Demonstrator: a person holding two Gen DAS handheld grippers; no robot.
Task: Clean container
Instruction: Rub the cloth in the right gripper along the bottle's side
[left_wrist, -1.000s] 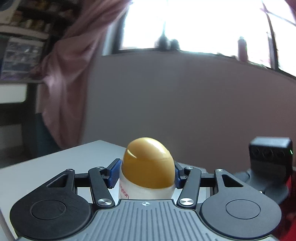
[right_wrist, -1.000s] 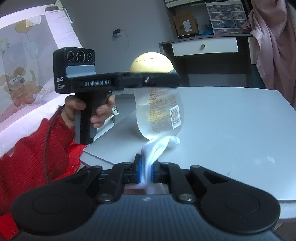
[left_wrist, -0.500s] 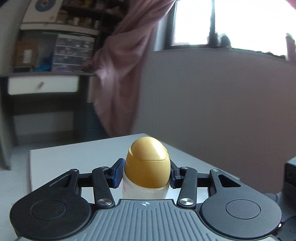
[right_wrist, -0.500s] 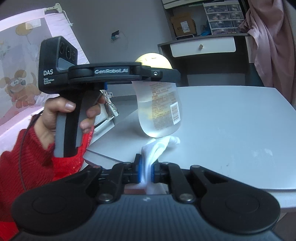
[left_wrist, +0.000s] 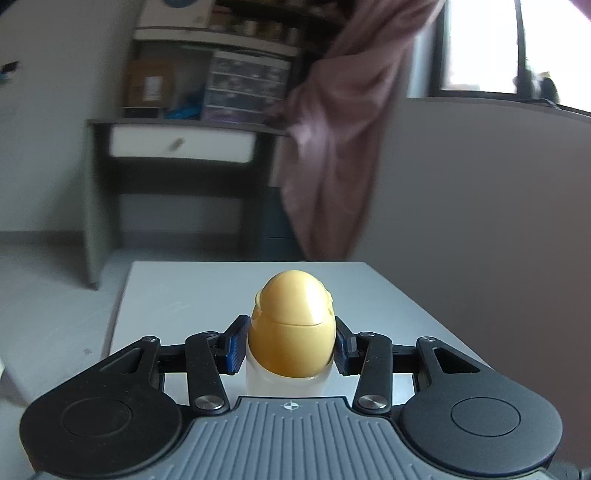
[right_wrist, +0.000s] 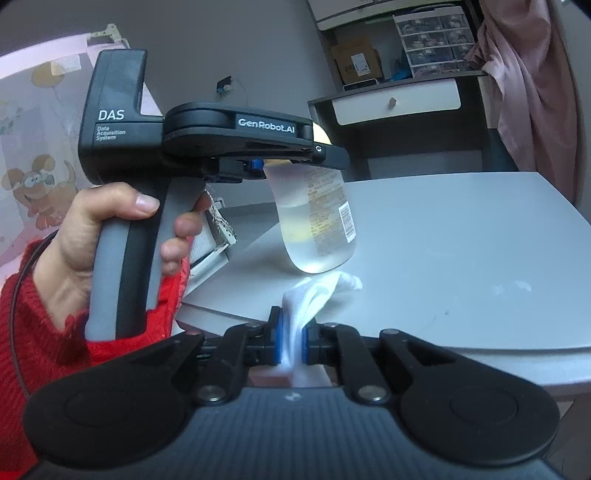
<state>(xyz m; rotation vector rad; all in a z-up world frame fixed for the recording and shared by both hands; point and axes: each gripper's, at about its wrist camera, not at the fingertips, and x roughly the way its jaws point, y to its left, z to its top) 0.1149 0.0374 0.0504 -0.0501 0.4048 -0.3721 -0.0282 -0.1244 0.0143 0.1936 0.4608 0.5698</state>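
A clear plastic bottle (right_wrist: 317, 218) with a printed label and a rounded yellow cap (left_wrist: 293, 328) is the container. My left gripper (left_wrist: 291, 343) is shut on the bottle just below the cap and holds it in the air above the grey table (right_wrist: 461, 236). It shows from the side in the right wrist view, where the left gripper (right_wrist: 258, 162) is held by a hand in a red sleeve. My right gripper (right_wrist: 291, 332) is shut on a white cloth (right_wrist: 317, 291). The cloth's free end reaches up to the bottle's bottom edge.
A dark desk with a white drawer (right_wrist: 399, 103) and shelves of boxes stands behind the table. A pink curtain (right_wrist: 528, 85) hangs at the right. A small white box (right_wrist: 210, 240) lies on the table behind the hand. A pink playpen wall (right_wrist: 33, 129) is at left.
The left gripper has turned with the bottle, its view swinging from the window to the desk. The bottle now tilts with its label facing right. The right gripper and cloth have stayed put.
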